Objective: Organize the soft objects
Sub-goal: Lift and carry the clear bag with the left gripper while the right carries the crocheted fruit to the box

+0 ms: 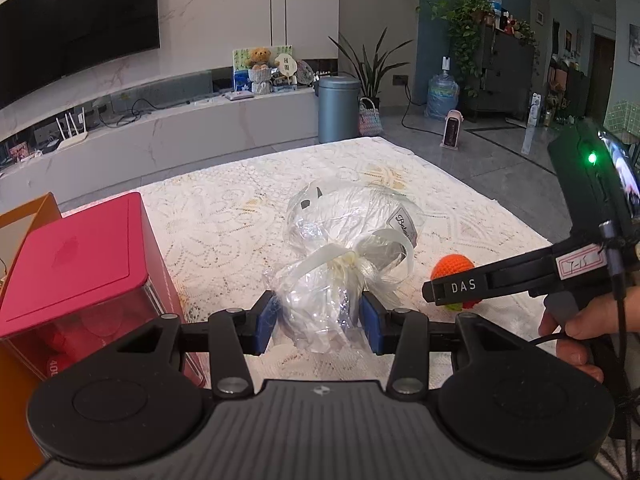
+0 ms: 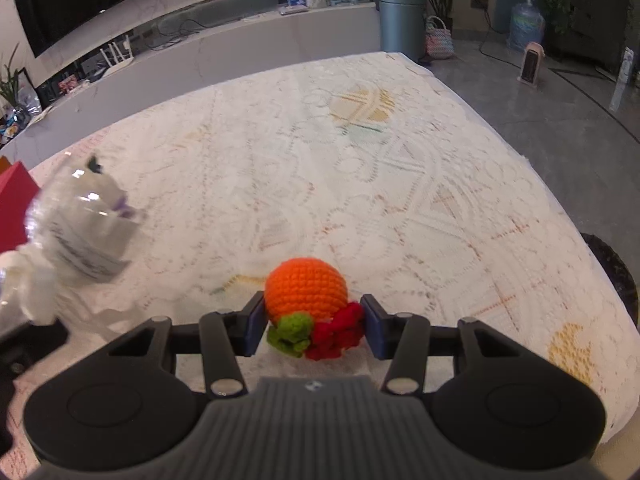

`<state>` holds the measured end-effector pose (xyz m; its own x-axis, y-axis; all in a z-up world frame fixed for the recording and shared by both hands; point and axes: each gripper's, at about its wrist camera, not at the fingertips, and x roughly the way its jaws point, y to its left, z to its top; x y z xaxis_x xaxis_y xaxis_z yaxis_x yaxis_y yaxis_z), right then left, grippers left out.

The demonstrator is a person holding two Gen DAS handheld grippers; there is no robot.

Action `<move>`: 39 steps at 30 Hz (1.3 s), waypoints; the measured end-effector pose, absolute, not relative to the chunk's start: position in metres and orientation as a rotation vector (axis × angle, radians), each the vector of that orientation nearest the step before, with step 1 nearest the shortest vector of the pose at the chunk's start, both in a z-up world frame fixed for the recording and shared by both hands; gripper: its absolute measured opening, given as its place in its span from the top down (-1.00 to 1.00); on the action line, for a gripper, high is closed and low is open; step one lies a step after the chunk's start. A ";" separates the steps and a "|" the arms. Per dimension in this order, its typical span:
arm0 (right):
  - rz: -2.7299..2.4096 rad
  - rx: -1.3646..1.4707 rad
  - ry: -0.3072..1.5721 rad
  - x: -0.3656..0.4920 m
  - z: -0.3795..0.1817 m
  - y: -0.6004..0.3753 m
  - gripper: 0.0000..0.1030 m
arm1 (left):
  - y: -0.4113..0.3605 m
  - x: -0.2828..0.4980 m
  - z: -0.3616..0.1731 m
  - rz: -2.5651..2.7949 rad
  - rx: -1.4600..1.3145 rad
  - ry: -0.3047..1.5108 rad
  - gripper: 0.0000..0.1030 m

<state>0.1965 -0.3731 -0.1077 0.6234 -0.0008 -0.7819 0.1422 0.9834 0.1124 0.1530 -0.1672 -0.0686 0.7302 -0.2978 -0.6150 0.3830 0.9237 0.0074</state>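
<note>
A white plush toy wrapped in clear plastic [image 1: 344, 236], tied with a pale ribbon, rests on the lace-covered table [image 1: 224, 208]. My left gripper [image 1: 318, 320] is shut on the crinkled tail of that bag below the knot. In the right wrist view the same bagged toy [image 2: 80, 232] shows blurred at the left. An orange crocheted ball [image 2: 306, 292] with a green leaf and red flower sits between the blue pads of my right gripper [image 2: 314, 326], which is shut on it. The orange ball [image 1: 454, 266] peeks out behind the right gripper's finger in the left wrist view.
A pink-lidded box [image 1: 80, 264] with clear sides stands at the left, against an orange box [image 1: 24, 216]. A hand [image 1: 576, 332] holds the right gripper's handle. Beyond the table are a white media bench [image 1: 200, 120], a blue-grey bin [image 1: 339, 108] and a water jug [image 1: 442, 96].
</note>
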 end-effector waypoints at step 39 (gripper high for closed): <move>0.091 0.345 0.848 0.364 0.036 -0.250 0.04 | 0.072 0.289 0.050 -0.010 -0.239 0.713 0.01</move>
<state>0.3643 -0.2500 0.0364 0.6616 0.2146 -0.7185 0.0577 0.9408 0.3342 0.2893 0.0723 0.0500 0.7573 -0.0903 -0.6468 -0.0724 0.9727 -0.2206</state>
